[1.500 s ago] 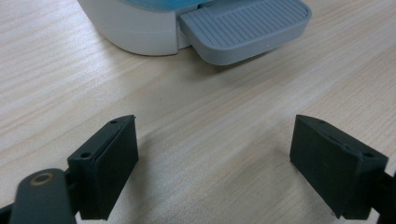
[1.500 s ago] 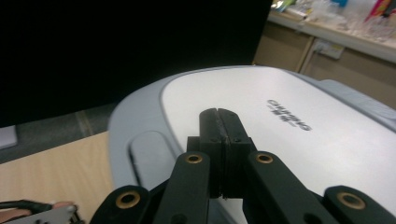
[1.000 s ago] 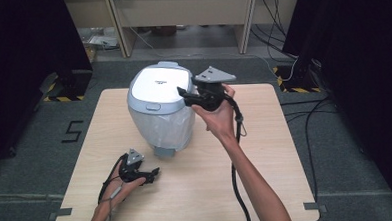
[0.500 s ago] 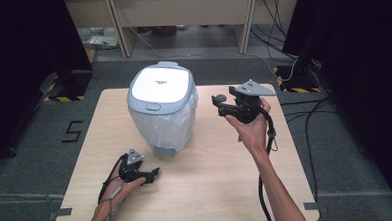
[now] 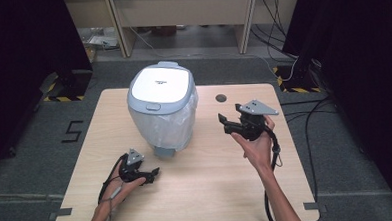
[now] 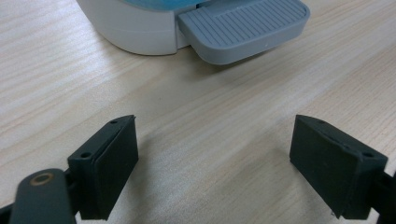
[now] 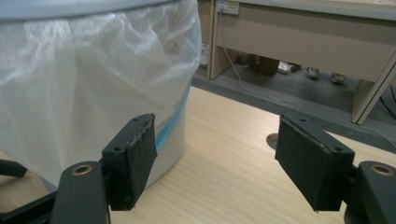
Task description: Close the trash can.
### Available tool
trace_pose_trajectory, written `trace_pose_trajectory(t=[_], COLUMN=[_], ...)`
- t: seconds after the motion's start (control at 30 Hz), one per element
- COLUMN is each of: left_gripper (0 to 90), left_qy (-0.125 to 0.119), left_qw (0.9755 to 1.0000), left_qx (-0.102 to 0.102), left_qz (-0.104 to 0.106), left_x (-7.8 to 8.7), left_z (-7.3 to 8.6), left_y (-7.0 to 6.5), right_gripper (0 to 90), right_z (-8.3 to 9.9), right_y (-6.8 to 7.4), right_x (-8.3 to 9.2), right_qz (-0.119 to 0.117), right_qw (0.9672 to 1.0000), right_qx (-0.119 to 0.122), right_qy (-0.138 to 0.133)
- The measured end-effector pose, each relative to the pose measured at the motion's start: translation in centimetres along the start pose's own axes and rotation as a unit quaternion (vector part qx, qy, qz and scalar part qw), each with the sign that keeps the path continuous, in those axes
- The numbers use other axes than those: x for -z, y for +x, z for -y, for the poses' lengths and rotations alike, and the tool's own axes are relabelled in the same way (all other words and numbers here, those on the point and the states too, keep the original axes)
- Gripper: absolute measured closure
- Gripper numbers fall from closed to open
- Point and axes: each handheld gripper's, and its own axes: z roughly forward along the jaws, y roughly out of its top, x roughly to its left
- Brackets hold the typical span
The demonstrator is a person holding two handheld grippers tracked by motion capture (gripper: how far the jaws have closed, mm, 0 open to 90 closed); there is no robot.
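Note:
A grey pedal bin (image 5: 161, 109) with a shut white lid (image 5: 160, 84) and a clear liner bag hanging over its rim stands at the middle of the wooden table (image 5: 212, 190). Its grey pedal (image 5: 165, 152) faces me. My left gripper (image 5: 154, 173) rests low near the front left, open, with the pedal (image 6: 243, 28) a little beyond its bare jaws (image 6: 215, 158). To the right of the bin my right gripper (image 5: 223, 123) points at the bin's bagged side (image 7: 88, 84). Its jaws (image 7: 217, 158) have just been opening and nothing is between them.
A round cable hole (image 5: 221, 98) lies in the table behind the right gripper, also in the right gripper view (image 7: 272, 139). A wooden desk (image 5: 179, 11) stands beyond the table. Cables (image 5: 302, 71) run over the floor at the right, and black curtains hang on both sides.
My right gripper has left the bin's lid edge, moved right and down beside the bin, and its jaws stand wider. The left gripper and the bin have not moved.

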Motion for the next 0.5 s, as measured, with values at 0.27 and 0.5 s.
trace_pose_trajectory(t=[0.27, 0.5], left_gripper=[14.1, 14.1], left_qy=[0.0, 0.0], left_qw=[1.0, 1.0], left_qx=[0.001, 0.001], left_qz=[0.0, 0.0], left_x=[0.0, 0.0], left_z=[0.0, 0.0], left_y=[0.0, 0.0], right_gripper=[26.5, 23.3], right_z=[2.4, 3.7], right_y=[-0.4, -0.6], right_x=[0.1, 0.0], right_qz=[0.004, 0.008], right_qw=[0.9998, 0.9995], right_qx=[-0.014, -0.027], right_qy=[0.009, 0.014])
